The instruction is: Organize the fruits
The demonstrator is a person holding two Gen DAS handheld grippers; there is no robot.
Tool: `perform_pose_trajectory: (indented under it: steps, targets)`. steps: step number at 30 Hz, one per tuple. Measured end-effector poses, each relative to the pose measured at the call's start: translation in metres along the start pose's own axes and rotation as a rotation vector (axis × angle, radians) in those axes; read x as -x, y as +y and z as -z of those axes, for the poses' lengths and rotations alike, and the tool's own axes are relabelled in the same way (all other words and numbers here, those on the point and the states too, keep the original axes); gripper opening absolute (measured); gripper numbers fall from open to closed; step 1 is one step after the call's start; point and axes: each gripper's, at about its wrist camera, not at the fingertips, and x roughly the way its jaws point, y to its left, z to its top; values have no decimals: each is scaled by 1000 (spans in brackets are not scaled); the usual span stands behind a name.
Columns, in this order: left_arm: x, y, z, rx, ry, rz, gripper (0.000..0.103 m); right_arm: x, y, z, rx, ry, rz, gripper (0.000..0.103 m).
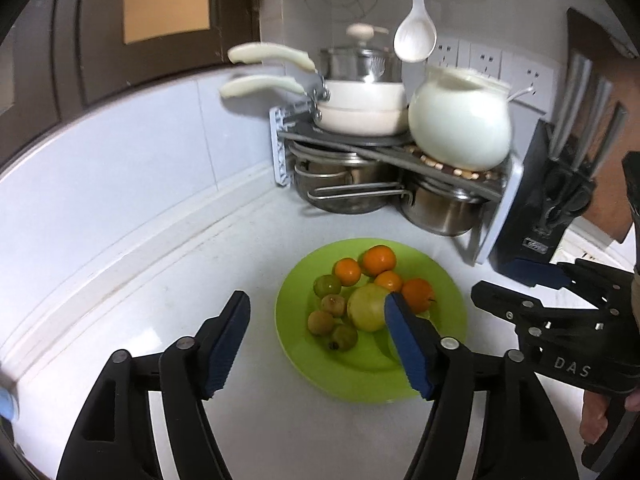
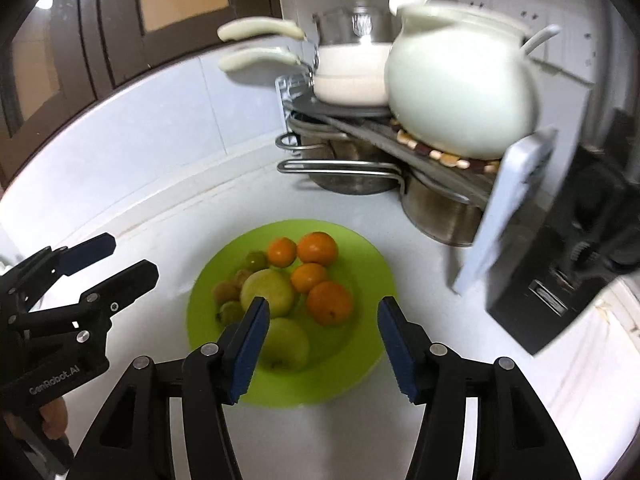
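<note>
A lime green plate (image 1: 440, 276) (image 2: 360, 264) sits on the white counter and holds several fruits. Several oranges (image 1: 379, 260) (image 2: 329, 302) lie at its far side. A large yellow-green apple (image 1: 367, 306) (image 2: 267, 290) lies in the middle, and a second one (image 2: 289, 345) shows in the right wrist view. Small green and brownish fruits (image 1: 328, 285) (image 2: 226, 291) lie on the plate's left. My left gripper (image 1: 318, 312) is open and empty, just short of the plate. My right gripper (image 2: 323, 318) is open and empty above the plate's near side.
A corner rack (image 1: 396, 152) (image 2: 360, 128) behind the plate holds white pans, a white kettle (image 1: 460, 120) (image 2: 460, 80) and steel pots (image 1: 436, 208) below. A black knife block (image 1: 548, 196) (image 2: 560, 272) stands right. A white ladle (image 1: 415, 36) hangs above.
</note>
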Motion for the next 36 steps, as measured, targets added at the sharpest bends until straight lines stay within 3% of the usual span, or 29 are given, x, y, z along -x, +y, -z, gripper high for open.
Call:
perform_pose_trajectory:
  steps: [14, 30, 36]
  targets:
    - [99, -12, 45, 7, -100, -11, 87, 110, 25, 53, -19, -144, 64, 75]
    - [217, -53, 118, 28, -173, -77, 102, 205, 37, 128, 11, -188, 35, 82]
    - [246, -61, 138, 28, -181, -94, 103, 233, 39, 154, 10, -203, 42, 84]
